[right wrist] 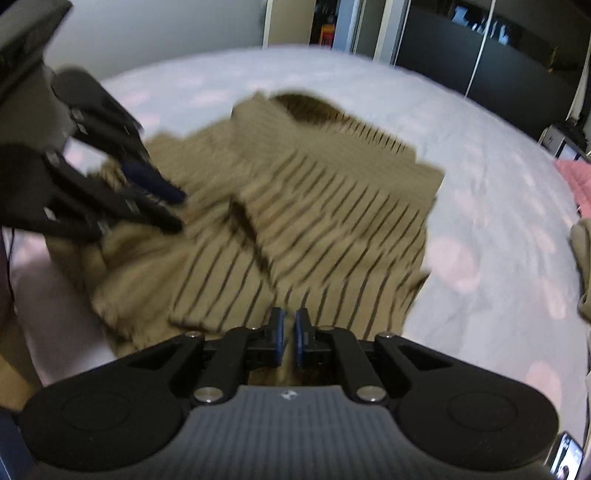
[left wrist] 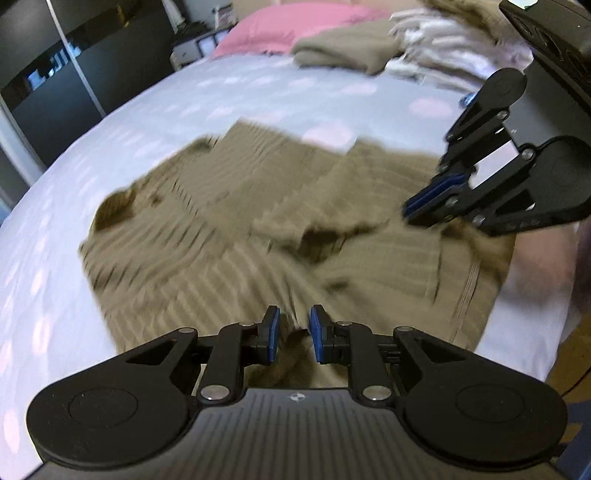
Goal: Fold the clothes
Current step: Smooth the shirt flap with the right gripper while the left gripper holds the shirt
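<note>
A tan ribbed sweater with thin dark stripes (left wrist: 266, 236) lies partly folded on the bed; it also fills the right wrist view (right wrist: 325, 206). My left gripper (left wrist: 294, 325) hangs just above its near edge, its jaws a small gap apart, nothing between them. My right gripper (right wrist: 289, 326) is over the sweater's near hem with its jaws almost together; I cannot tell whether cloth is pinched. It shows in the left wrist view (left wrist: 417, 214) at the sweater's right side. The left gripper (right wrist: 173, 210) shows at the left of the right wrist view. Both views are motion-blurred.
The bed has a white sheet with faint pink dots (left wrist: 110, 147). A pink pillow (left wrist: 291, 26), a folded tan garment (left wrist: 343, 51) and a pile of white clothes (left wrist: 443, 48) lie at the far end. Dark wardrobe doors (right wrist: 498, 55) stand beyond the bed.
</note>
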Motion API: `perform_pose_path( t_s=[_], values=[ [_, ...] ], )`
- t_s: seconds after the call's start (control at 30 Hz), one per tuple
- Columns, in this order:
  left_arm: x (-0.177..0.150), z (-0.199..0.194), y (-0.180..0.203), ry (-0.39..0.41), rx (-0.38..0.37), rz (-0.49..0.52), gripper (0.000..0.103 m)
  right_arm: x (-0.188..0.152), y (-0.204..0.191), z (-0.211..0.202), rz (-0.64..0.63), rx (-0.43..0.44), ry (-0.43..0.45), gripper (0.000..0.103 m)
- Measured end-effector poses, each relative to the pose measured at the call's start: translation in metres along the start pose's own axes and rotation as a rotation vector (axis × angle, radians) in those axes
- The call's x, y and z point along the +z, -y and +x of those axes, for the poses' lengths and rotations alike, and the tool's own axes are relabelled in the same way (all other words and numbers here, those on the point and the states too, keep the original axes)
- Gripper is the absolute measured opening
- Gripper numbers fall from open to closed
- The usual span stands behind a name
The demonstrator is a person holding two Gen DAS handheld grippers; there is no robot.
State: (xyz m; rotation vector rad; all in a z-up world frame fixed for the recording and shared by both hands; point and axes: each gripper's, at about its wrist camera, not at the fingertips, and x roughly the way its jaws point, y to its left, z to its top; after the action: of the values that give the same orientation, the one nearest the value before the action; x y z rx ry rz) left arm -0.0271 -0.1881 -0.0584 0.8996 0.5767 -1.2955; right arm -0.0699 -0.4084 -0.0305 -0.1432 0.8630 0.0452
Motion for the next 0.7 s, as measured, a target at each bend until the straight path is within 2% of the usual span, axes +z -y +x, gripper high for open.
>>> perform_pose_path(
  t_s=[0.1,0.2,0.27,0.33,0.37,0.43,0.5,0.57,0.6,0.7],
  values=[
    [-0.013,-0.001,-0.004,-0.042,0.005,-0.014,0.016,-0.004,-0.003,0.010,-0.010,0.006,-0.041,0.008],
    [-0.020,-0.011,-0.006,-0.038,0.020,-0.009,0.017,-0.001,-0.006,0.006,-0.019,-0.003,-0.042,0.012],
    [-0.025,-0.023,-0.003,-0.017,0.020,-0.004,0.025,-0.001,-0.009,-0.005,-0.023,-0.009,-0.020,0.025],
    [-0.030,-0.036,0.002,0.018,0.021,0.015,0.045,-0.001,-0.013,-0.019,-0.048,0.001,0.013,0.032],
    [-0.033,-0.043,0.007,0.037,0.024,0.033,0.048,-0.001,-0.017,-0.025,-0.067,0.005,0.028,0.034],
    [-0.038,-0.050,0.019,0.048,0.028,0.086,0.052,-0.003,-0.028,-0.035,-0.111,0.024,0.051,0.047],
    [-0.044,-0.055,0.032,0.051,0.038,0.150,0.056,-0.006,-0.041,-0.043,-0.170,0.047,0.067,0.053],
    [-0.052,-0.054,0.047,0.047,0.073,0.242,0.057,-0.011,-0.057,-0.045,-0.260,0.056,0.068,0.055],
    [-0.055,-0.052,0.054,0.042,0.094,0.287,0.057,-0.013,-0.065,-0.043,-0.313,0.049,0.061,0.057],
    [-0.064,-0.042,0.070,0.035,0.169,0.401,0.057,-0.024,-0.083,-0.038,-0.458,0.003,0.045,0.072]
  ],
)
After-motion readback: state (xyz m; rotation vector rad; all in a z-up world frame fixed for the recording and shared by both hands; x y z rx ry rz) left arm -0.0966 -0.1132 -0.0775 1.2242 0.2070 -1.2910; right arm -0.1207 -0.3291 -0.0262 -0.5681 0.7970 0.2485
